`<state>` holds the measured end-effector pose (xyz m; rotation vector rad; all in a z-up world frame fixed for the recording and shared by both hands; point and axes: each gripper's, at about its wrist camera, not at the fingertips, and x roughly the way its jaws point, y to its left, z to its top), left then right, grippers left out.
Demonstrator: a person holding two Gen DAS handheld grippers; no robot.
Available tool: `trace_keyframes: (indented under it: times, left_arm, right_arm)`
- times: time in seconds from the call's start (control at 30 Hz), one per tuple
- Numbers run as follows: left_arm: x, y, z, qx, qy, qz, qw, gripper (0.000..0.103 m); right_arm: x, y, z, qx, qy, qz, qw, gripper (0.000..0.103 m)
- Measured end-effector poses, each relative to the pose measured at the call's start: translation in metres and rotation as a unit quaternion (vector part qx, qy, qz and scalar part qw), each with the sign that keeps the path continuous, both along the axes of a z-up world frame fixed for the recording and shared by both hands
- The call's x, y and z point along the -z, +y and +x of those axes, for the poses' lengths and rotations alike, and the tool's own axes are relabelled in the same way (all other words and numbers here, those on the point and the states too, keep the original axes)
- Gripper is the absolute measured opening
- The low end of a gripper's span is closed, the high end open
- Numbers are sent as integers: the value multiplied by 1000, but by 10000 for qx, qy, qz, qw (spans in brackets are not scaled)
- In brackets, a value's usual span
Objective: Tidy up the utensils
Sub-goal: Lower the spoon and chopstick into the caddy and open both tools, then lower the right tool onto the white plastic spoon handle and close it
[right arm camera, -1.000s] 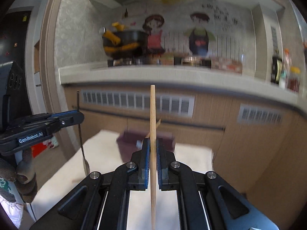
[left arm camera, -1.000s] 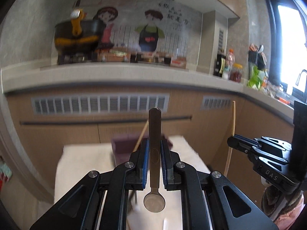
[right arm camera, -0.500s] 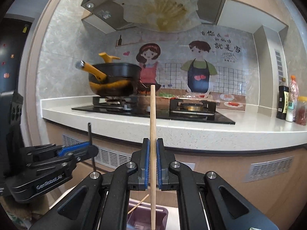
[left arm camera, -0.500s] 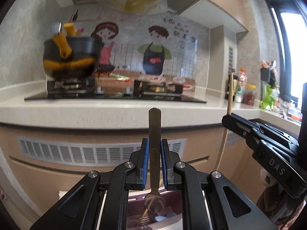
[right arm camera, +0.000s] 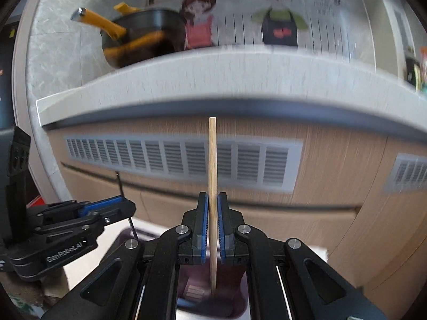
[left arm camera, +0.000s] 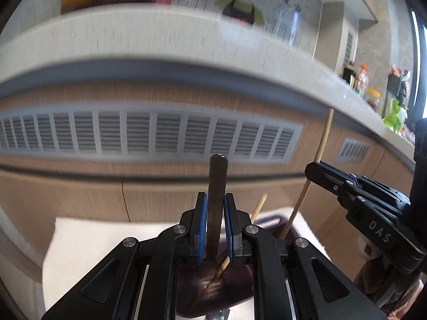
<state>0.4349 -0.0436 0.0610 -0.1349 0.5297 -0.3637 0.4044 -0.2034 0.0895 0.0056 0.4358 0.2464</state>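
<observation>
Metal spoon handle (left arm camera: pixel 217 186) is pinched upright in the left hand-held gripper (left arm camera: pixel 215 222) above the purple bin (left arm camera: pixel 269 220); "DAS" marks the neighbouring unit. Right view: right hand-held gripper (right arm camera: pixel 212 225) pinches a wooden chopstick (right arm camera: pixel 212 176) upright over the bin; "GenRobot.AI" marks the other unit.

A home kitchen. Pale stone counter (right arm camera: pixel 240 77) above wood-grain cabinets with white vent grilles (left arm camera: pixel 149 136). Black pot with yellow handles (right arm camera: pixel 141 37) before a cartoon-cook backsplash (right arm camera: pixel 277 24).

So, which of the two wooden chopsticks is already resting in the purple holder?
The slanted chopstick leaning free in the purple holder; the other chopstick stands clamped upright in the right gripper.
</observation>
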Motion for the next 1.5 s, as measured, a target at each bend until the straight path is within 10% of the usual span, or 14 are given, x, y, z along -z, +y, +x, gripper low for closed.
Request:
trace_keyframes:
  times: [0.1, 0.2, 0.57, 1.0, 1.5]
  left_arm:
    - [15, 0, 1, 26, 277, -62, 9996, 29]
    - [23, 8, -9, 9, 436, -259, 9987, 54]
    - [54, 35, -124, -326, 662, 51, 9973, 74]
    - [105, 73, -238, -966, 1277, 403, 9863, 84]
    - [131, 81, -234, -971, 1783, 359, 9785, 88]
  right_arm:
    - [16, -1, 4, -137, 426, 7, 9990, 19]
    - [25, -4, -6, -9, 569, -65, 9984, 54]
    - [67, 6, -113, 50, 966, -764, 9924, 90]
    - [152, 77, -227, -1538, 2191, -1644, 9494, 91]
    - [182, 96, -253, -1746, 2289, -2327, 9290, 91]
